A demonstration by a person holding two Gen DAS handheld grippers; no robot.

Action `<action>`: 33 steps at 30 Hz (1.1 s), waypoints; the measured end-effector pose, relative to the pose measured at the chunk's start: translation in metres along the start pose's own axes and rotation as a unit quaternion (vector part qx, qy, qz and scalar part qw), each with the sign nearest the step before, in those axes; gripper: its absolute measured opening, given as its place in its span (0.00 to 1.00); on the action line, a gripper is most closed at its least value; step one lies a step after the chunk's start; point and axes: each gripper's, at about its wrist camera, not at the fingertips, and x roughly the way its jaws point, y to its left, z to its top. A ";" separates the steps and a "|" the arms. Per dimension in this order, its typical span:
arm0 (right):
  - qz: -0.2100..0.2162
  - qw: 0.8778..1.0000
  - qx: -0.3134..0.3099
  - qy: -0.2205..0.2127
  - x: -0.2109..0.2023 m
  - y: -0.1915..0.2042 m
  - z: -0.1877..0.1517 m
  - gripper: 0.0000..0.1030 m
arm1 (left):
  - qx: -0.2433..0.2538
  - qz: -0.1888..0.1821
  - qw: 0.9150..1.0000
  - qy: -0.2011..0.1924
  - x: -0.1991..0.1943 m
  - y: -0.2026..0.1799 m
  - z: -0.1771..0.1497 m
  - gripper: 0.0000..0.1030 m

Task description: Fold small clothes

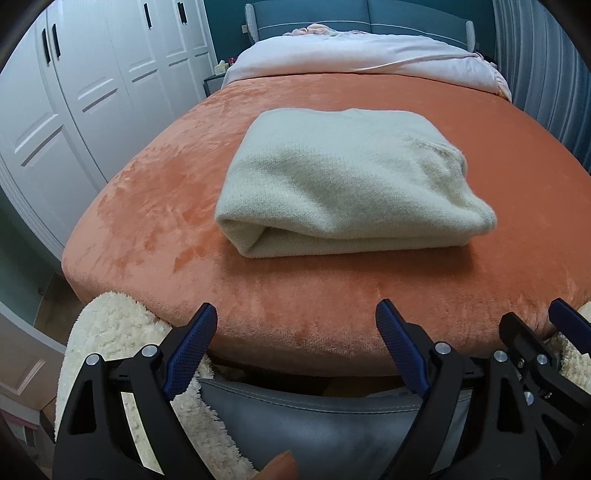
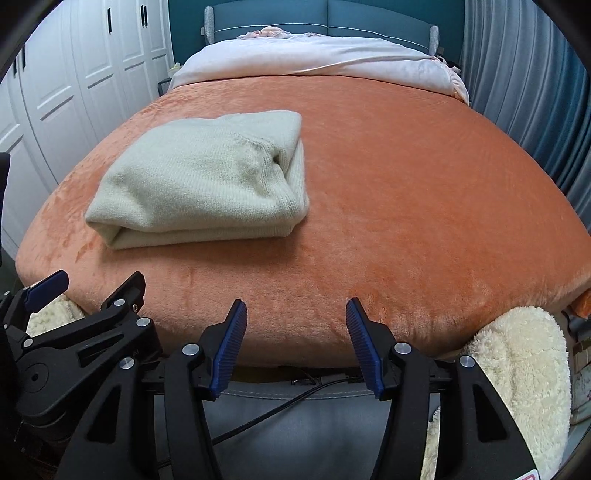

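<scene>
A pale cream knitted garment (image 1: 343,184) lies folded into a thick rectangle on the orange bedspread (image 1: 155,206). In the right wrist view the same folded garment (image 2: 207,184) sits left of centre. My left gripper (image 1: 295,314) hangs open at the bed's near edge, well short of the garment, nothing between its blue pads. My right gripper (image 2: 295,310) is open too, empty, at the near edge to the right of the garment. Each gripper shows at the edge of the other's view: the right gripper (image 1: 554,321) and the left gripper (image 2: 48,288).
A pale pink duvet (image 1: 362,55) is bunched at the head of the bed by a blue headboard (image 1: 314,14). White wardrobe doors (image 1: 74,92) stand on the left, a curtain (image 2: 524,92) on the right. Fluffy cream fabric (image 2: 524,369) and a grey cushion (image 1: 314,424) lie below the bed edge.
</scene>
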 end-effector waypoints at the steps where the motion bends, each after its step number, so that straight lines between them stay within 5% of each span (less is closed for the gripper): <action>1: -0.002 1.000 0.000 -0.001 0.000 0.000 0.000 0.53 | -0.002 0.001 1.000 0.000 0.000 0.000 0.000 0.83; 33: -0.013 1.000 0.013 -0.007 -0.005 -0.004 -0.006 0.54 | 0.002 0.000 1.000 -0.011 -0.009 -0.004 -0.002 0.82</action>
